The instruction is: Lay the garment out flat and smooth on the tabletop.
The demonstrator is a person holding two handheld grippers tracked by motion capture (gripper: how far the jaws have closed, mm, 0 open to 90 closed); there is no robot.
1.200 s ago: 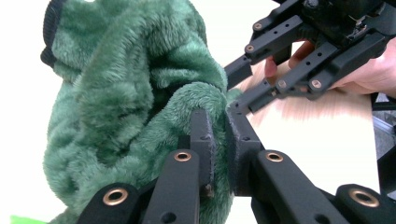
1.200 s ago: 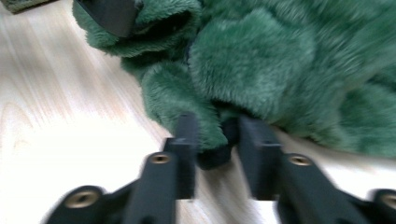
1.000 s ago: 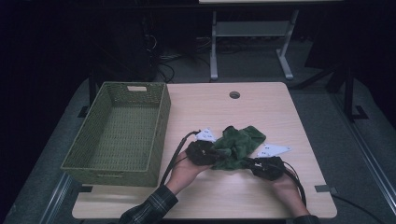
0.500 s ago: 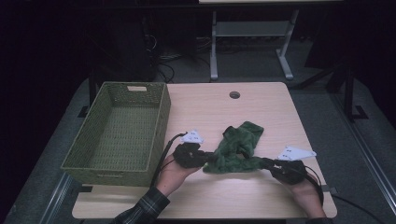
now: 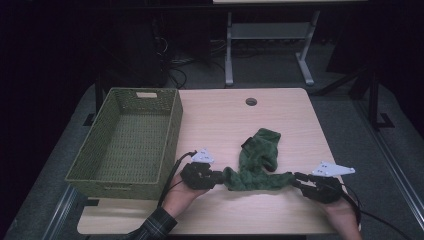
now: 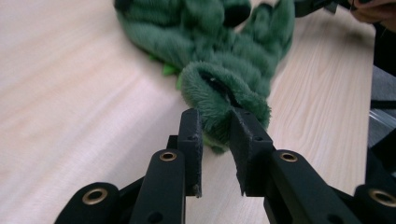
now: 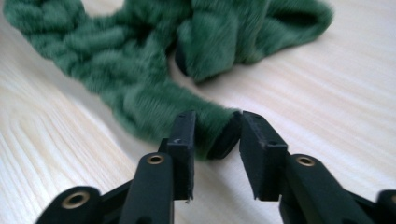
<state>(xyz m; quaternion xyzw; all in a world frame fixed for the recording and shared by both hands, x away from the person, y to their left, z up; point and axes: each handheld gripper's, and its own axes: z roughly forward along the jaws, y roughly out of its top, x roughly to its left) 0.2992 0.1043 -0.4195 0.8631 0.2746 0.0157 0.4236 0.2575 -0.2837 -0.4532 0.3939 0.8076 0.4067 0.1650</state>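
Tongs (image 5: 218, 177) and (image 5: 298, 178) pinch unlabelled green fuzzy cloth (image 5: 256, 162).

A person's forearms enter the high view cut off by its bottom edge. The far part of a green fuzzy cloth (image 6: 219, 56) runs past the top of the left gripper view, blurred. In the right gripper view the cloth's upper folds are soft and cropped too.
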